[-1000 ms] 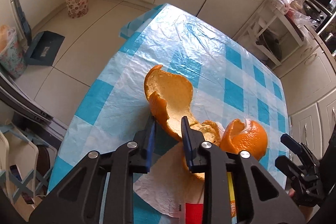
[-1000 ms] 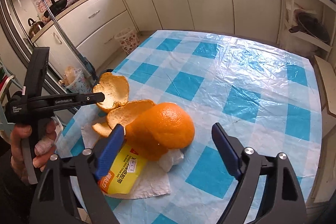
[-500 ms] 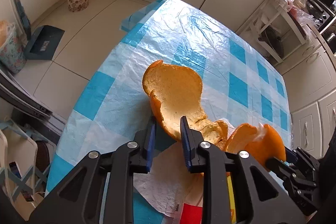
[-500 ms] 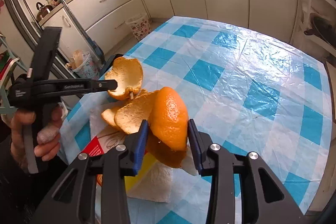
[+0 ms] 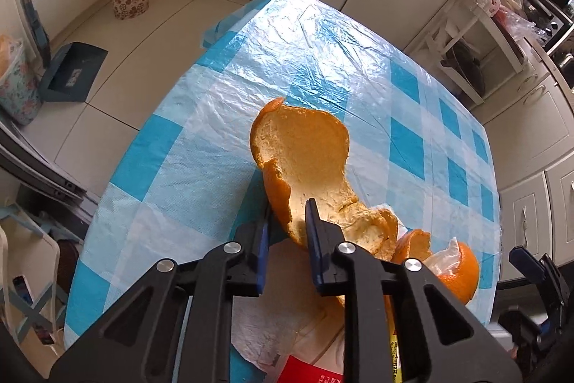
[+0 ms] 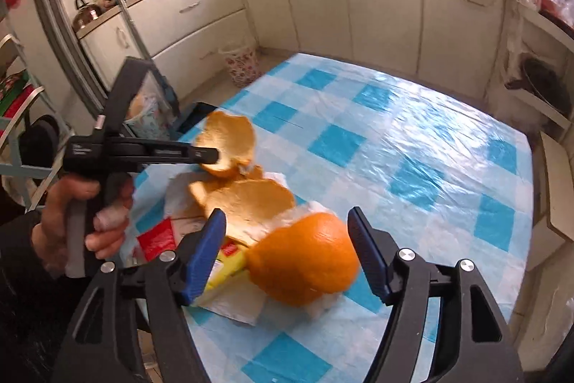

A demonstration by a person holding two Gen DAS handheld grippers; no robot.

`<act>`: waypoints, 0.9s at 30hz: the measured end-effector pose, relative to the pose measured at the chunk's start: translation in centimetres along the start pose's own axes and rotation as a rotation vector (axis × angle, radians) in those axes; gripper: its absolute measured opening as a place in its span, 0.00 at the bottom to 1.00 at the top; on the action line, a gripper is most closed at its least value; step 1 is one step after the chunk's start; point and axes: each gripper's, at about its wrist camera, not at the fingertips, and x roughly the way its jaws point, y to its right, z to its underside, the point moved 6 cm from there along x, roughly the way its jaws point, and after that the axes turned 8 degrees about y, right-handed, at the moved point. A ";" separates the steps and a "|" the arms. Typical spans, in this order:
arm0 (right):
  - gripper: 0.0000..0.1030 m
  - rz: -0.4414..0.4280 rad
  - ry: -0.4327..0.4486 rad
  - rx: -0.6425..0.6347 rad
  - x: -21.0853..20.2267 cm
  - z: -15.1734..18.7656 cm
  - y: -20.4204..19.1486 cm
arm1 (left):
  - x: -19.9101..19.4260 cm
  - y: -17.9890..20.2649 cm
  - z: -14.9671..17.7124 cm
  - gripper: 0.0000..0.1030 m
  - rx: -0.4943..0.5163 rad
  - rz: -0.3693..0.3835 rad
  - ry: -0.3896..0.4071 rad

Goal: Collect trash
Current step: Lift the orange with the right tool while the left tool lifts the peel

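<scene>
Between left tongs [image 5: 287, 232], orange peel [image 5: 305, 153] clamped; right tongs [image 6: 287, 261] apart, straddling peel dome [image 6: 308, 261].

The red and yellow packet [image 5: 315, 370] was cut off by the bottom edge and partly covered by the left gripper [image 5: 287, 232]; its print was too small to read. The orange peel [image 6: 305, 261] was blurred, hiding most of the tissue [image 6: 323, 306]
</scene>
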 end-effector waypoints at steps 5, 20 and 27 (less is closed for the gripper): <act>0.68 -0.055 -0.089 -0.138 4.0 0.9 -5.5 | 0.3 -0.3 0.1 0.17 -0.021 0.010 -0.019; 0.06 -0.151 -0.015 0.126 3.6 -0.5 -2.6 | -0.7 -0.5 -0.7 0.12 -0.055 0.045 0.015; 0.05 -0.334 0.183 0.304 -1.7 -3.0 -1.5 | -5.1 0.8 -2.3 0.09 -0.031 0.112 0.156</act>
